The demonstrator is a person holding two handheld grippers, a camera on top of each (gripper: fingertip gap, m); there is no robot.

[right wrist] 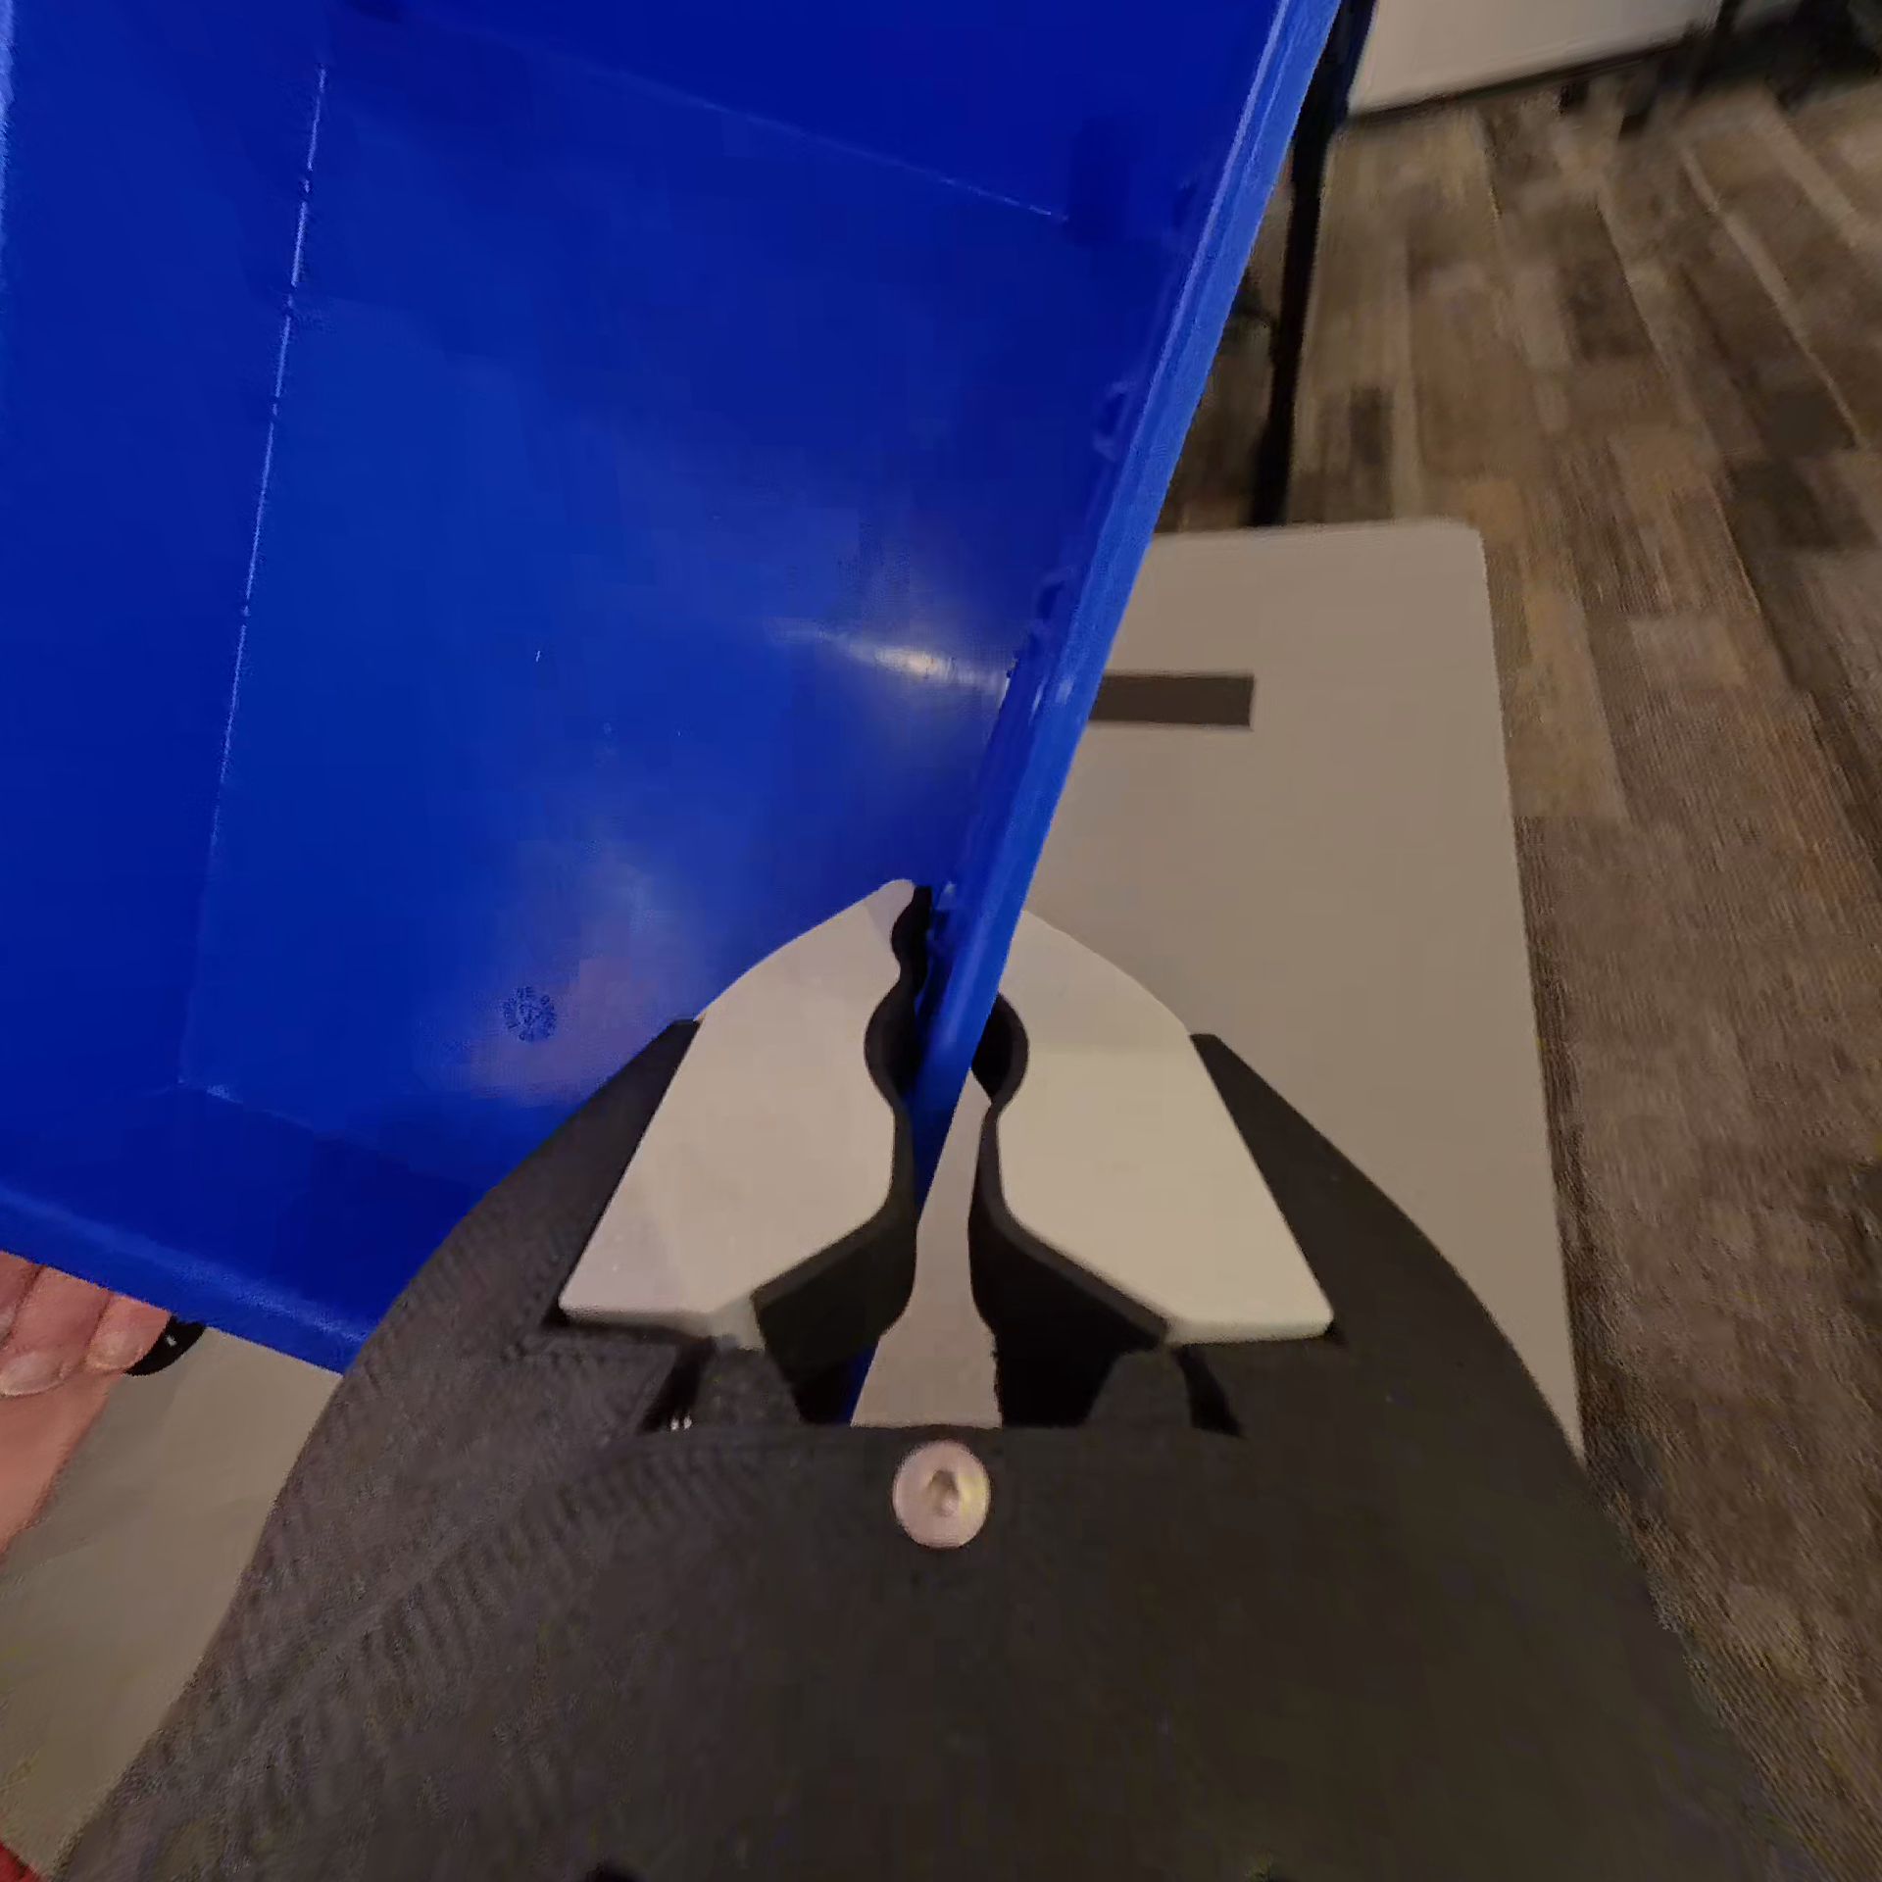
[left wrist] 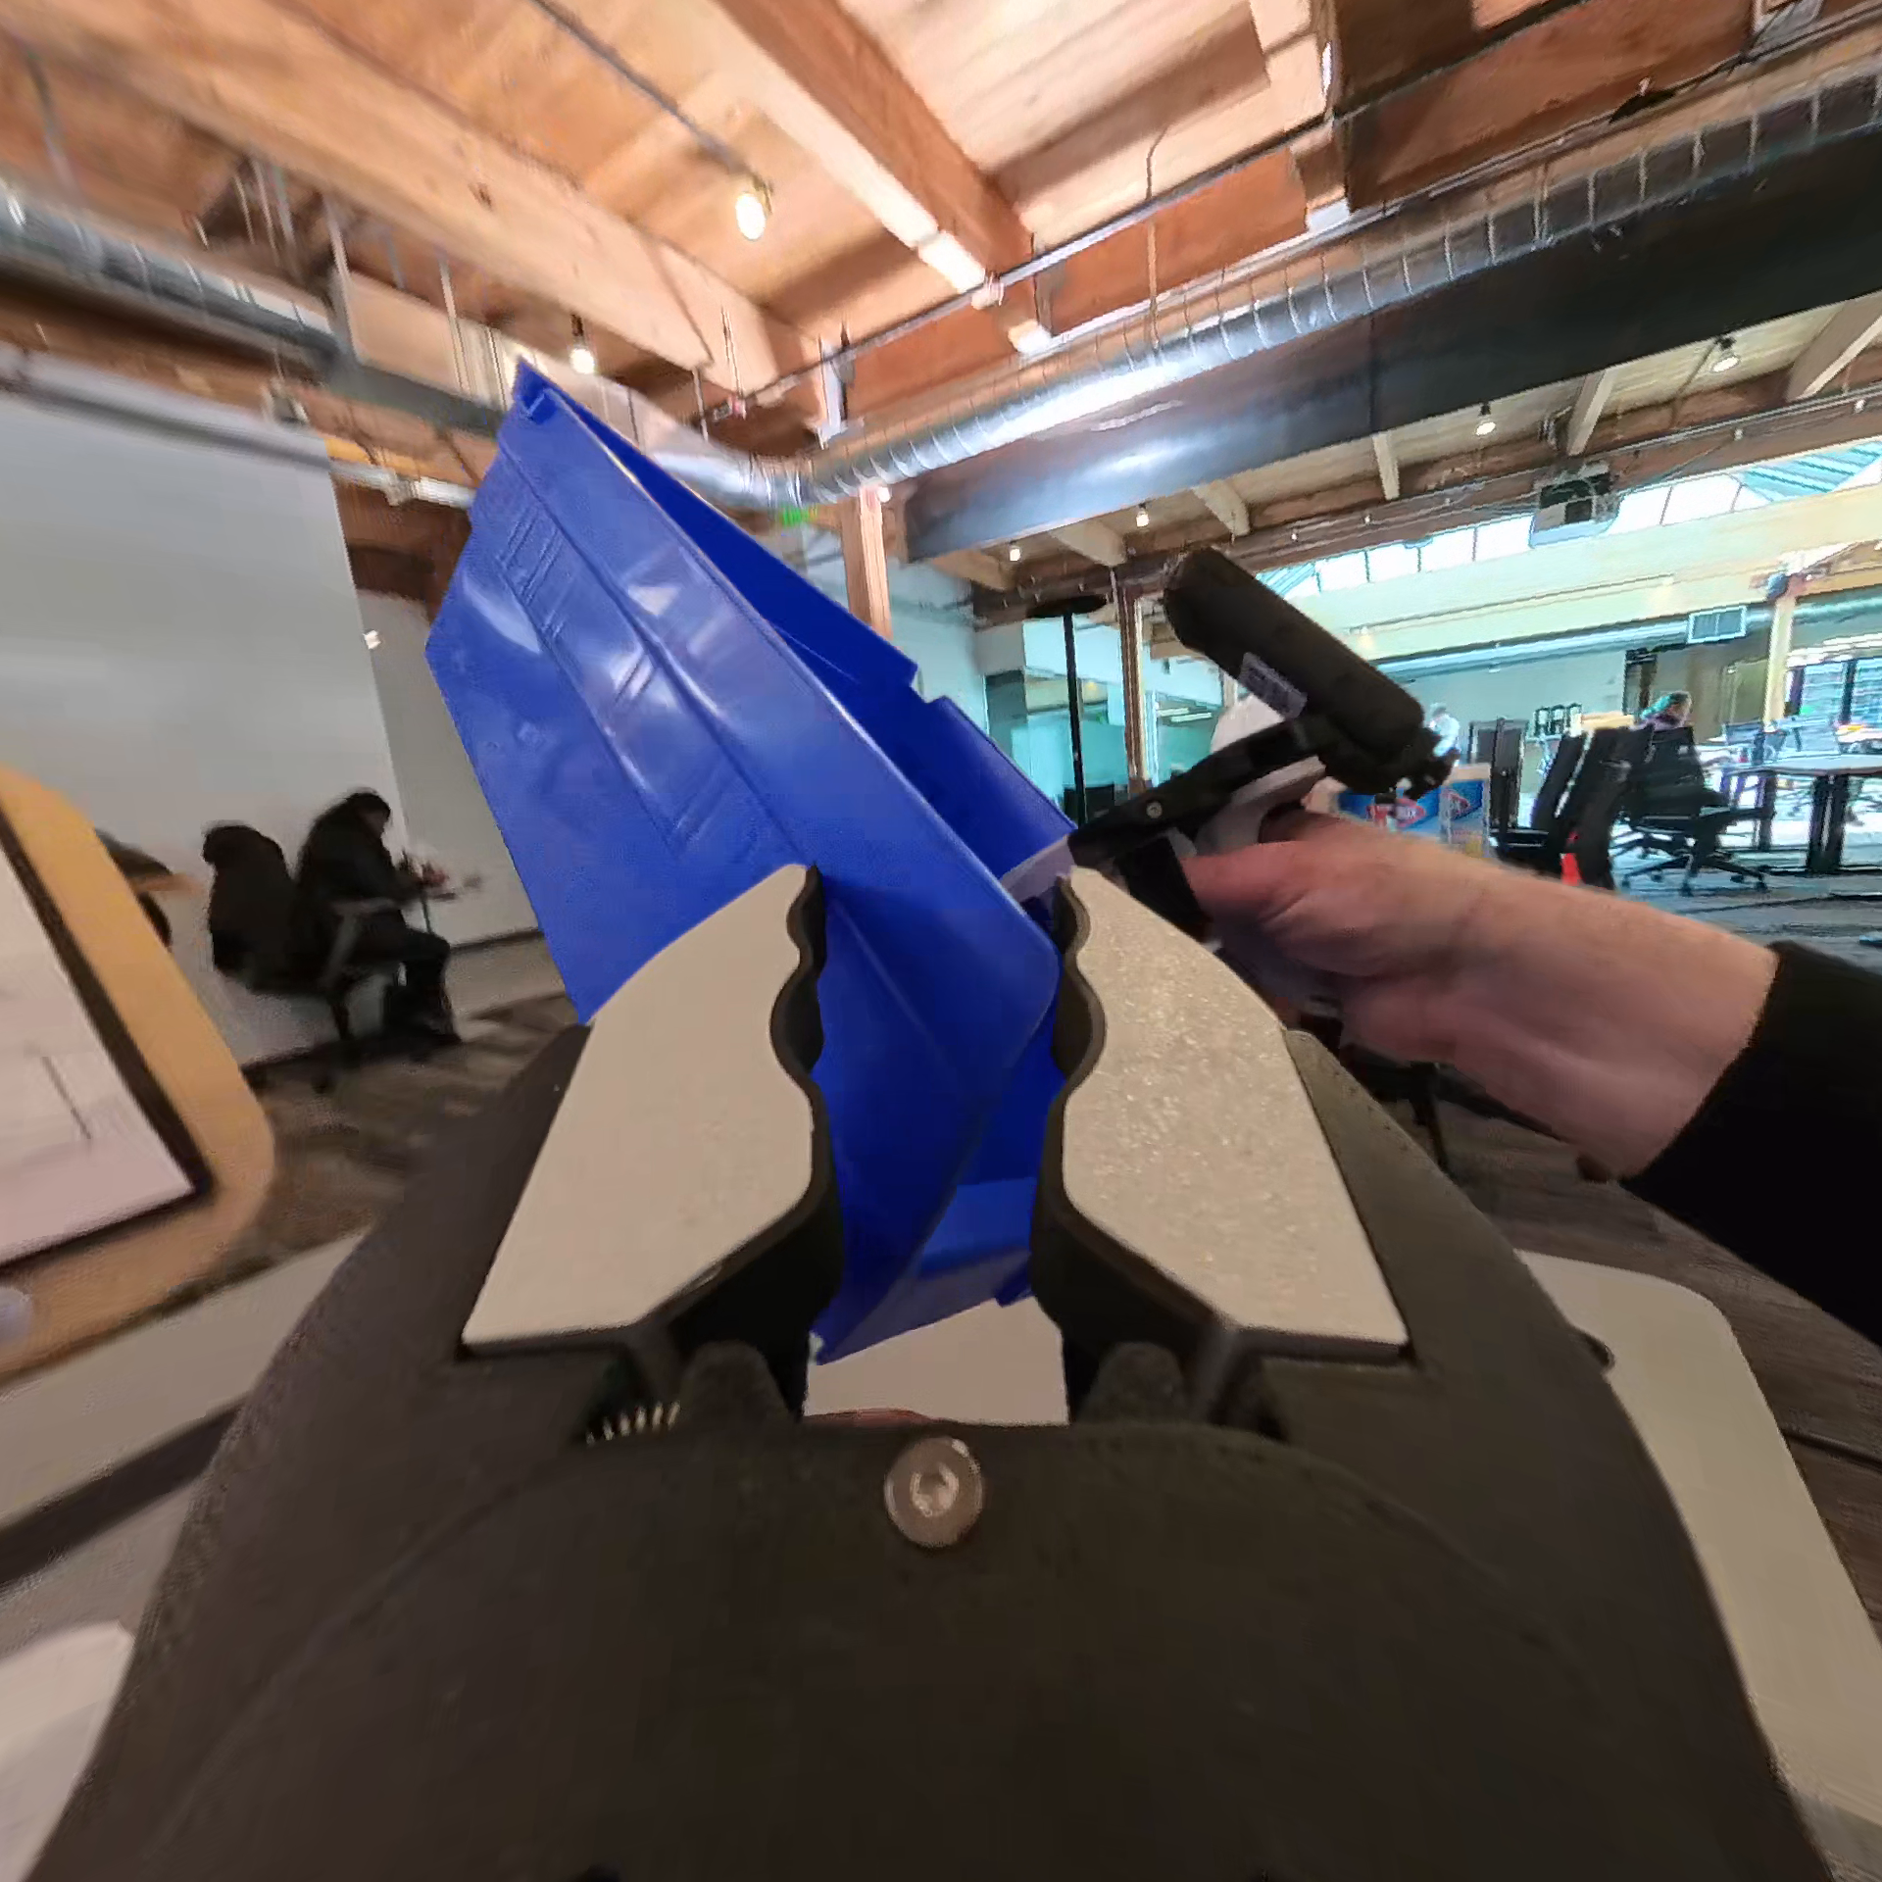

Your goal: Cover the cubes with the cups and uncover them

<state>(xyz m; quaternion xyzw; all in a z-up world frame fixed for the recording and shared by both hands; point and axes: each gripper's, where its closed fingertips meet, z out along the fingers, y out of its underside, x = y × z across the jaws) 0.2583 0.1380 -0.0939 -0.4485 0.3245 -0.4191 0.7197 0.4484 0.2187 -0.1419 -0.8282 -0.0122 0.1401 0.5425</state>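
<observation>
A blue plastic bin (left wrist: 662,733) is held tilted up in the air above the table by both grippers. My left gripper (left wrist: 937,896) is shut on the bin's lower wall, which sits between its grey fingers. My right gripper (right wrist: 947,937) is shut on the bin's thin rim; the bin's empty inside (right wrist: 560,509) fills the upper left of the right wrist view. The right gripper also shows in the left wrist view (left wrist: 1110,845), held by a hand (left wrist: 1426,967) at the bin's right edge. No cups or cubes are in view.
A pale grey table (right wrist: 1273,917) with a black tape strip (right wrist: 1171,701) lies under the bin, with carpet floor (right wrist: 1680,611) beyond its edge. A wood-framed board (left wrist: 122,1069) stands at the left. Seated people (left wrist: 346,896) and office chairs (left wrist: 1650,805) are far off.
</observation>
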